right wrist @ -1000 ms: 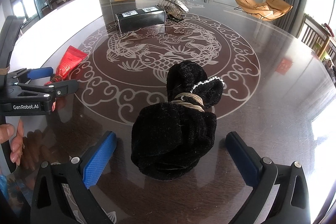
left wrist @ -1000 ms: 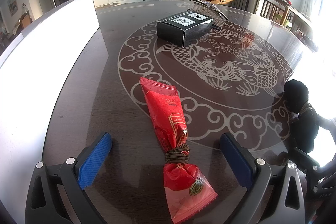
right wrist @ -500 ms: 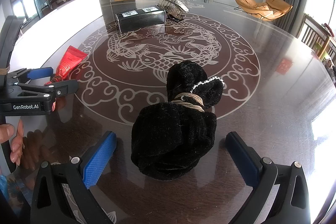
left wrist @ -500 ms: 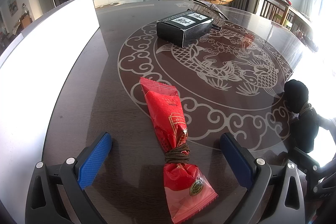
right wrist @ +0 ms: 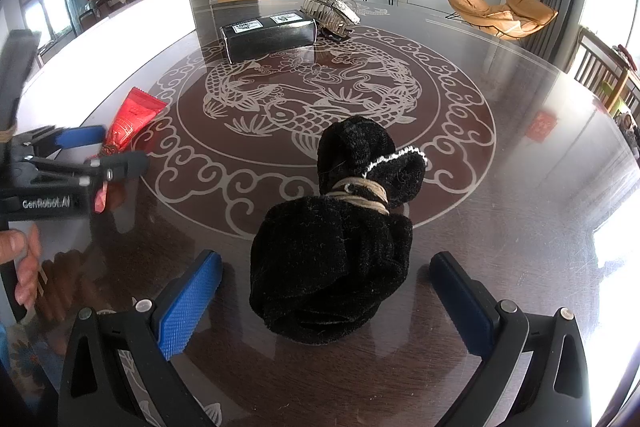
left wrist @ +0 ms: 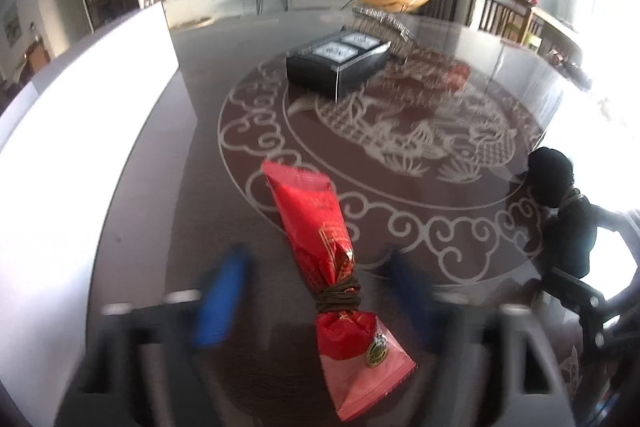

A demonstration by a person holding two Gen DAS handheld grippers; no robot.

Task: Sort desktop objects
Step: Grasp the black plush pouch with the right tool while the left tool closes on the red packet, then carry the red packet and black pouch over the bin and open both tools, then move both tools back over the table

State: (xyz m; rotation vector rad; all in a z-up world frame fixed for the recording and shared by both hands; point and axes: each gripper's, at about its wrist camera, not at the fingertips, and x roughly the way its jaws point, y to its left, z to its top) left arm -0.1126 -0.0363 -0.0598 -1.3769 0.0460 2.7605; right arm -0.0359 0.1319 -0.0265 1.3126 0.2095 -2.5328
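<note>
- The table (right wrist: 520,187) is dark, glossy and reflective, with a pale fish-and-cloud medallion inlaid across its middle.
- A crinkly red foil snack packet (left wrist: 320,251), long and tapered, is cinched with brown cord near one end and lies flat towards the table's left edge.
- The left gripper (left wrist: 316,291) is motion-blurred; its blue ribbed fingers (left wrist: 220,301) stand apart on either side of the packet's tied waist, not clamped on it as far as the blur lets me tell.
- A fuzzy black fabric pouch (right wrist: 332,259), tied at the neck with tan cord, sits slumped near the table's near edge.
- The right gripper (right wrist: 324,303) has its fingers (right wrist: 188,303) wide apart, flanking the pouch with a gap on each side.
- A black rectangular box (right wrist: 268,35) and a silvery hair claw (right wrist: 330,13) lie touching towards the far edge, well apart from both grippers.
</note>
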